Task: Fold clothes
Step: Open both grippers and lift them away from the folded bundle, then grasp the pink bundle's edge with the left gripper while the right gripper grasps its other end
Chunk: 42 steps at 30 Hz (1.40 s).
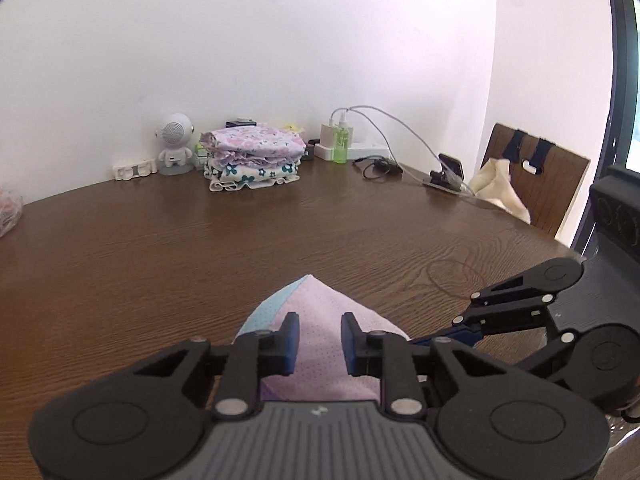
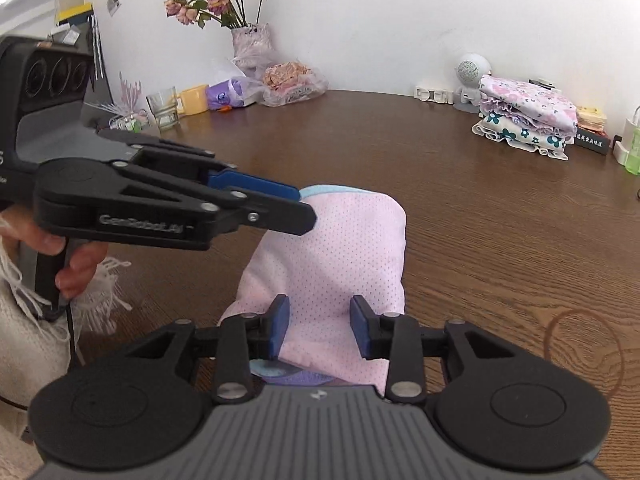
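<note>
Although a stack of folded floral clothes (image 1: 252,156) already sits at the far edge of the wooden table (image 1: 160,248) by the wall, one pink mesh garment (image 2: 332,264) with pale blue trim lies near the front, partly folded into a rounded bundle and probably still needing work; the left gripper (image 1: 319,342) hovers over it with jaws a little apart, cloth showing between them but not clearly pinched; the right gripper (image 2: 320,330) hangs above the garment's near end, jaws spread, gripping nothing; a cream cloth (image 1: 500,188) drapes by a chair, seemingly unfolded.
</note>
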Motion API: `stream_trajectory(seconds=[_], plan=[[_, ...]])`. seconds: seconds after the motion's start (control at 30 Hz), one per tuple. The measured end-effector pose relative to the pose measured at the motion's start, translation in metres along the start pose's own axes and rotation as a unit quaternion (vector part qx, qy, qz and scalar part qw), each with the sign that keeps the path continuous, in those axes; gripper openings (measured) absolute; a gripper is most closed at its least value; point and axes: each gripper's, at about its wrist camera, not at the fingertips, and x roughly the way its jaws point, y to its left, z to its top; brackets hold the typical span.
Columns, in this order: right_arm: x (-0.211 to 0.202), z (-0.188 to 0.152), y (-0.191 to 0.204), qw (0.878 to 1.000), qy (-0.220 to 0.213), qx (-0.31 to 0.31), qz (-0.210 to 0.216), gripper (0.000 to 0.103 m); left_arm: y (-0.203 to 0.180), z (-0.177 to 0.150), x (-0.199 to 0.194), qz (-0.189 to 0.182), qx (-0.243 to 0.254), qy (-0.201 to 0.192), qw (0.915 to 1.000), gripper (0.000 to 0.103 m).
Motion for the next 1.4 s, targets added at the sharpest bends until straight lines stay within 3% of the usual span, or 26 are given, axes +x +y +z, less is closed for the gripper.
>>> stream_trajectory(seconds=[0.1,0.37,0.47,0.53,0.63,0.67,0.8,0.93,1.17,1.4], plan=[[0.003,-0.002,0.005,1.000,0.000,-0.020,-0.009,0.040,0.006,-0.011,0.014,0.005,0.000,0.032,0.9995,0.014],[0.001,-0.004,0.004,1.000,0.001,-0.018,-0.010,0.048,0.001,-0.009,0.010,0.024,0.020,0.035,0.9989,0.017],[-0.012,-0.004,-0.003,1.000,-0.005,0.012,0.000,0.073,-0.001,0.002,-0.012,0.032,0.010,-0.001,0.9994,0.052],[-0.024,-0.005,-0.005,1.000,-0.011,0.024,0.007,0.079,-0.002,0.005,-0.028,0.040,-0.007,-0.031,0.9987,0.080],[-0.041,-0.011,-0.003,0.999,-0.022,0.037,0.005,0.092,-0.008,0.001,-0.045,0.045,-0.034,-0.057,0.9968,0.099],[-0.044,-0.013,-0.002,0.999,-0.025,0.041,0.006,0.102,-0.010,0.000,-0.050,0.048,-0.045,-0.064,0.9958,0.100],[-0.053,-0.018,0.002,0.999,-0.028,0.046,-0.003,0.103,-0.021,-0.017,-0.058,0.081,-0.126,-0.067,0.9865,0.103],[-0.055,-0.020,0.007,0.998,-0.023,0.053,-0.008,0.103,-0.028,-0.032,-0.064,0.073,-0.169,-0.070,0.9804,0.103],[-0.049,-0.028,0.007,0.995,0.000,0.097,-0.006,0.103,-0.024,-0.022,-0.066,0.062,-0.090,-0.058,0.9923,0.103],[-0.047,-0.019,-0.015,0.981,0.027,0.192,0.020,0.103,0.016,0.028,-0.037,0.017,0.028,-0.022,0.9992,0.097]])
